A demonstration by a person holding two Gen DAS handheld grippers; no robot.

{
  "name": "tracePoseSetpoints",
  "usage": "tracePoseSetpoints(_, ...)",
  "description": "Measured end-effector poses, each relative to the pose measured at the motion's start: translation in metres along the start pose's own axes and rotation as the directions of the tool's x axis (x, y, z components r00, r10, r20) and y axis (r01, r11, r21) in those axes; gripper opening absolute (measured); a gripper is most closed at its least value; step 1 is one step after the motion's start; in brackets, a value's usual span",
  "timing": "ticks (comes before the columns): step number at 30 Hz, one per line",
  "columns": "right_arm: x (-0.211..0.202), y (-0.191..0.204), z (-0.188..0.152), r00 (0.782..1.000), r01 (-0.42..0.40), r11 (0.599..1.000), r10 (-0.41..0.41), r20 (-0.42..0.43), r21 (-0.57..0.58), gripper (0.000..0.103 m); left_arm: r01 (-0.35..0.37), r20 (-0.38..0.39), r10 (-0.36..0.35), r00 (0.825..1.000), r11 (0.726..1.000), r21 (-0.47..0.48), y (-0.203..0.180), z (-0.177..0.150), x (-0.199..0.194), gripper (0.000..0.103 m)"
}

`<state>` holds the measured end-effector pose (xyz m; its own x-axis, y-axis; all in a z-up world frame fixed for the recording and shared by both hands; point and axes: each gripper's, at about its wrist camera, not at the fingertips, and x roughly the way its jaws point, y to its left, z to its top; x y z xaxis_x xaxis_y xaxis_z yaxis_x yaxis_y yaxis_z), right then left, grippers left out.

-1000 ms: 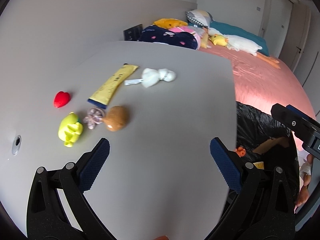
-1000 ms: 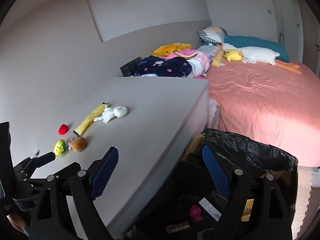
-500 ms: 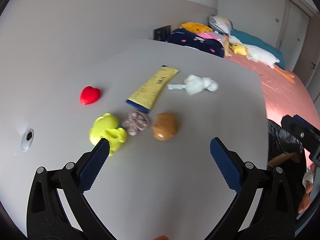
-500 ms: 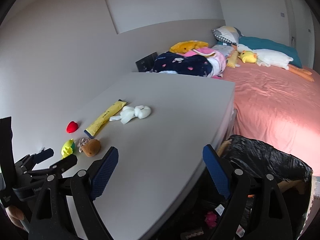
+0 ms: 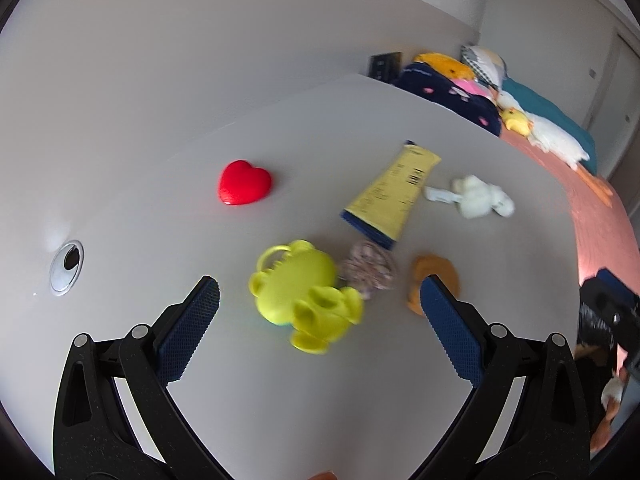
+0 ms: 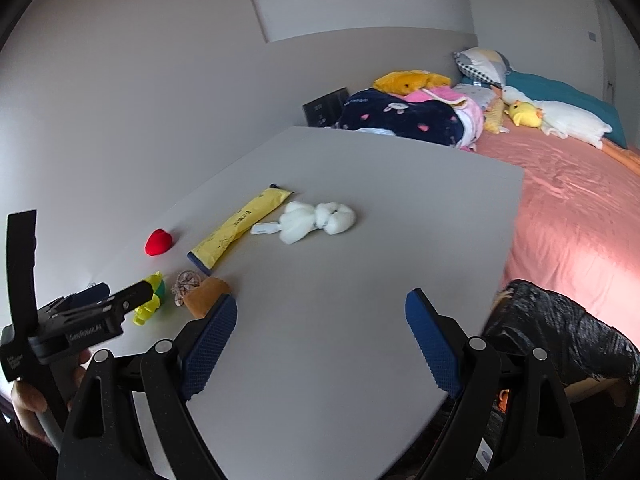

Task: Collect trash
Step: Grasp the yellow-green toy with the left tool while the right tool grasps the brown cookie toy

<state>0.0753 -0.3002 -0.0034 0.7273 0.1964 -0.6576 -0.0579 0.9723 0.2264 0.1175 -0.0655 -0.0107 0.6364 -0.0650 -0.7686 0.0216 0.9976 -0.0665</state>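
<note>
On the grey table [image 5: 360, 400] lie a yellow plastic toy [image 5: 304, 296], a crumpled patterned wrapper [image 5: 370, 270], a brown round piece [image 5: 434, 280], a yellow flat packet [image 5: 394, 194], a white plush [image 5: 476, 196] and a red heart [image 5: 244, 182]. My left gripper [image 5: 318, 300] is open, its fingers on either side of the yellow toy, just above the table. My right gripper [image 6: 320, 312] is open and empty over the table's near part. The same items show in the right wrist view: toy [image 6: 150, 298], packet [image 6: 240, 226], plush [image 6: 316, 220].
A black trash bag [image 6: 560, 332] stands open beside the table's right edge. A pink bed [image 6: 580, 200] with pillows and plush toys lies beyond. A round cable hole [image 5: 66, 266] is in the table at left. A grey wall backs the table.
My left gripper moved forward and left toward the yellow toy, which now sits between its fingers. My right gripper swung from the trash bag to over the table.
</note>
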Motion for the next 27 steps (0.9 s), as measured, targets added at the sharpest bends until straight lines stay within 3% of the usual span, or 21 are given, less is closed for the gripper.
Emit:
tracePoseSetpoints(14, 0.039, 0.049, 0.001, 0.996, -0.070, 0.994, 0.065, -0.069, -0.083, 0.086, 0.003, -0.087, -0.009, 0.996, 0.998, -0.070, 0.028, 0.005, 0.040, 0.079)
tracePoseSetpoints(20, 0.063, 0.077, -0.001, 0.990, -0.078, 0.986, 0.060, -0.124, -0.147, 0.086, -0.018, -0.079, 0.011, 0.997, 0.997, -0.081, 0.037, 0.003, 0.043, 0.058)
tracePoseSetpoints(27, 0.088, 0.094, -0.004, 0.986, -0.070, 0.980, 0.039, -0.163, -0.187, 0.086, -0.016, -0.070, 0.007, 0.997, 0.993, -0.119, 0.050, 0.004, 0.037, 0.058)
